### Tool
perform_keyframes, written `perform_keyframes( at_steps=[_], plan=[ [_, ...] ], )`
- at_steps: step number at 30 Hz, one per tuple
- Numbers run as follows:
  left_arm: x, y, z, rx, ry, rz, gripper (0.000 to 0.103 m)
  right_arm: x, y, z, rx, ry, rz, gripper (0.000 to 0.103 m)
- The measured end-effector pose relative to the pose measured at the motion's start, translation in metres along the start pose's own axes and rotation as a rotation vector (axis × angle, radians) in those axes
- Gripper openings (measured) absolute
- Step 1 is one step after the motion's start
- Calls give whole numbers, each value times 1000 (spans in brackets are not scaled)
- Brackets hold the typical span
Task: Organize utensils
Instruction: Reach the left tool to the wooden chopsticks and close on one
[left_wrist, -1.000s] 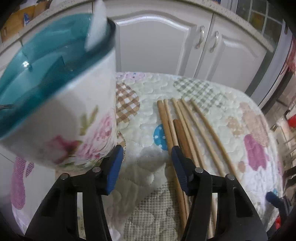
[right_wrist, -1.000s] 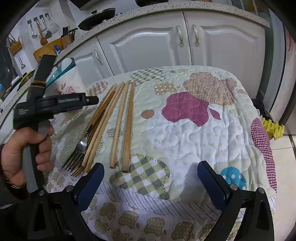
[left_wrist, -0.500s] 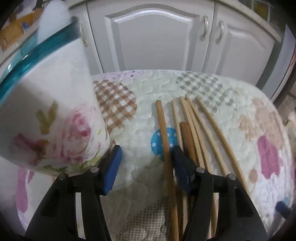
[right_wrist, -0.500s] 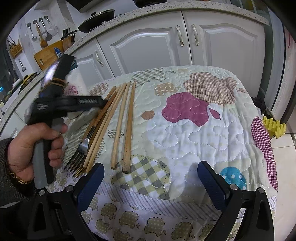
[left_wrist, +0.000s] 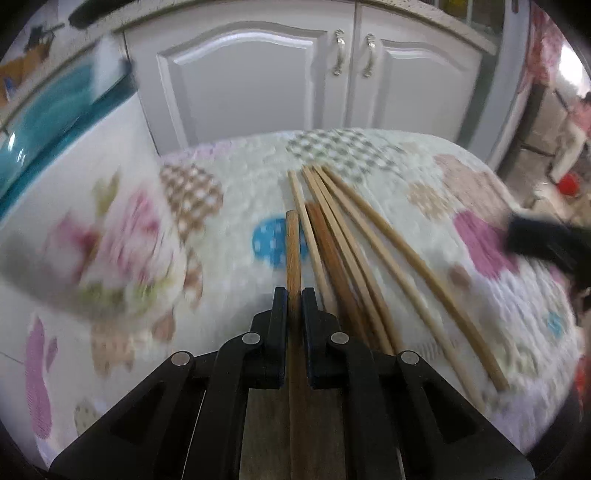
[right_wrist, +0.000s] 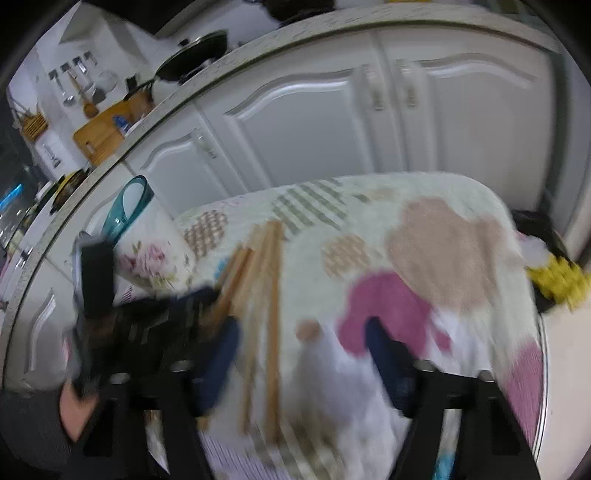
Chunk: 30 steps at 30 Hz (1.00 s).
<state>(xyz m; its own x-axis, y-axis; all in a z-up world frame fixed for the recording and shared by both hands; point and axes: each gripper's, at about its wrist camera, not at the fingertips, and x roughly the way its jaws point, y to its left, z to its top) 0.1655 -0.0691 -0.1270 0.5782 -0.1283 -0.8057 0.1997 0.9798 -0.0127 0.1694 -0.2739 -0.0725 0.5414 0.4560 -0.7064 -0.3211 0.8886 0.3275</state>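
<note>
Left gripper (left_wrist: 294, 295) pinches one chopstick (left_wrist: 293, 243) on a quilted cloth (left_wrist: 236, 184).
Right gripper (right_wrist: 303, 347), half-open and empty, has just been closing above the cloth.

Left tongs (left_wrist: 294, 302) pitched steeply down, jaws closed on single chopstick (left_wrist: 293, 254), pads pressing both its sides. Right tongs (right_wrist: 303, 354) blurred, angled down, jaws half apart and just been closing, nothing gripped between them. Bare hand (right_wrist: 75, 406) at near left, wrapped round left tongs' handle.
</note>
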Motion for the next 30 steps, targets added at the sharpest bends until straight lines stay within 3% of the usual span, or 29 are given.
perform_keyframes(
  at_steps=[3, 6, 14, 17, 21, 26, 30],
  plan=[
    [-8, 15, -10, -35, 29, -81, 6, 43, 13, 30, -67, 91, -28, 38],
    [-13, 29, -19, -86, 36, -118, 6, 74, 20, 46, -113, 131, -44, 33],
    [-12, 35, -20, -102, 31, -161, 7, 129, 28, 75, -196, 213, -85, 29],
    [-4, 33, -10, -101, 38, -166, 15, 139, 28, 85, -217, 237, -105, 28],
    [2, 23, 1, -78, 47, -144, 36, 146, 31, 97, -245, 250, -128, 21],
    [9, 7, 7, -6, 36, -50, 38, 145, 21, 95, -216, 256, -115, 21],
    [10, 5, 9, 4, 31, -29, 38, 146, 21, 93, -225, 254, -124, 21]
  ],
)
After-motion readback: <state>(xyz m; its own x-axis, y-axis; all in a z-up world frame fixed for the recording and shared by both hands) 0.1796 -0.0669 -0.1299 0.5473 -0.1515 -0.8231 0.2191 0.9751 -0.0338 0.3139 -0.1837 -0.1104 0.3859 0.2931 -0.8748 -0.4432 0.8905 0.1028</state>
